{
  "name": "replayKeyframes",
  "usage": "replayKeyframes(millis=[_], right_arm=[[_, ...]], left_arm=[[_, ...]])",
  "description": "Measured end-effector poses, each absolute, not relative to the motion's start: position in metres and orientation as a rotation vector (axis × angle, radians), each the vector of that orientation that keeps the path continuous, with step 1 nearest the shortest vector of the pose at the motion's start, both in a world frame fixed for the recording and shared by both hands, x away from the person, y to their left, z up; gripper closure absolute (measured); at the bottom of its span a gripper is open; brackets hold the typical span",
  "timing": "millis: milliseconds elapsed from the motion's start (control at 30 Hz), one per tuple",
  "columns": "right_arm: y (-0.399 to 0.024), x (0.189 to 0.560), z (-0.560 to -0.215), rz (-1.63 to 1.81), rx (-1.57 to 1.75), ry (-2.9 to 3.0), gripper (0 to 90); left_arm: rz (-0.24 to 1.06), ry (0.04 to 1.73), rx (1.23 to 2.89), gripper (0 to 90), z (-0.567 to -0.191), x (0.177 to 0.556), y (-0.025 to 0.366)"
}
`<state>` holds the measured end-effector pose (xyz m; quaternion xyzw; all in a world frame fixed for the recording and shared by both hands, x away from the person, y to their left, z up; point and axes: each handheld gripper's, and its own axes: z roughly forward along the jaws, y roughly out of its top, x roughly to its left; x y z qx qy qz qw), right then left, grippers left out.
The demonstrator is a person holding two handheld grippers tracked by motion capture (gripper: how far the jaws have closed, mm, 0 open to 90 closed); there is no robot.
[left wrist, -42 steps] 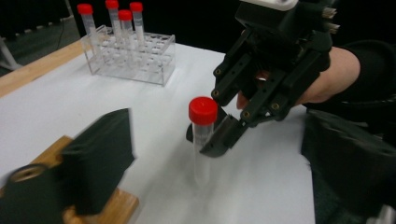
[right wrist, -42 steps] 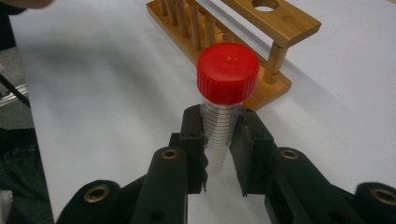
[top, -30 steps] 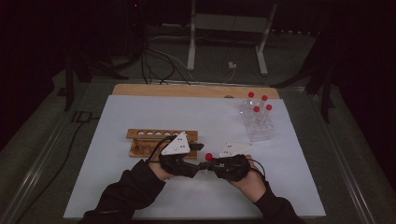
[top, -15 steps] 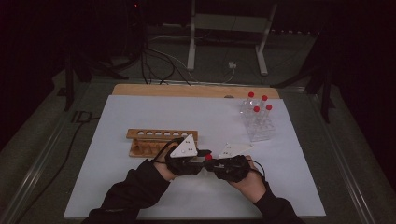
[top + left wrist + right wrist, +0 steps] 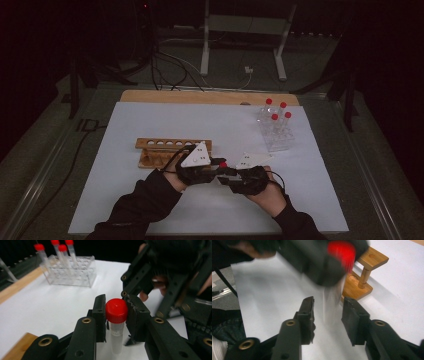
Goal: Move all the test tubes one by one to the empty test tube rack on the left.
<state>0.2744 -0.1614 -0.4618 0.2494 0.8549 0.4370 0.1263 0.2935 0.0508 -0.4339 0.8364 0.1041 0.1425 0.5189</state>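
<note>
Since a second ago the left tongs (image 5: 115, 315) have slid in to meet the right tongs (image 5: 328, 315) and closed on the red-capped tube (image 5: 116, 322), low above the white counter (image 5: 150, 125) near the wooden rack (image 5: 150, 145). The right tongs have just been opening, pads clear of the tube between them. Best to back them straight off: smooth clear plastic could slip, though the ribbed cap offers purchase.

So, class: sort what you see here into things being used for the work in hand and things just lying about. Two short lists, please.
In use:
- red-capped tube, clamped at its cap
- left gripper, shut on it
- right gripper, jaws just opened, apart beside the tube
- wooden rack, close by

Lying about:
- clear rack with four red-capped tubes
- cables beyond the table
- metal stand
</note>
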Motion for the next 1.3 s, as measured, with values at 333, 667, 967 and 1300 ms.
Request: replayKeyframes(millis=[333,667,967,1300], right_arm=[[-0.167,0.273,-0.456,1.315,0.749,2.42,41.0],[-0.173,0.274,-0.451,1.357,0.805,2.349,17.8],[-0.18,0.276,-0.448,1.406,0.842,2.307,1.2],[-0.186,0.277,-0.447,1.42,0.839,2.267,0.0]], left_arm=[[0.408,0.289,1.961,72.0,-0.408,0.304,0.071],[0.453,0.329,1.933,72.0,-0.391,0.315,0.084],[0.49,0.367,1.922,72.0,-0.386,0.328,0.09],[0.538,0.424,1.9,71.9,-0.384,0.345,0.097]])
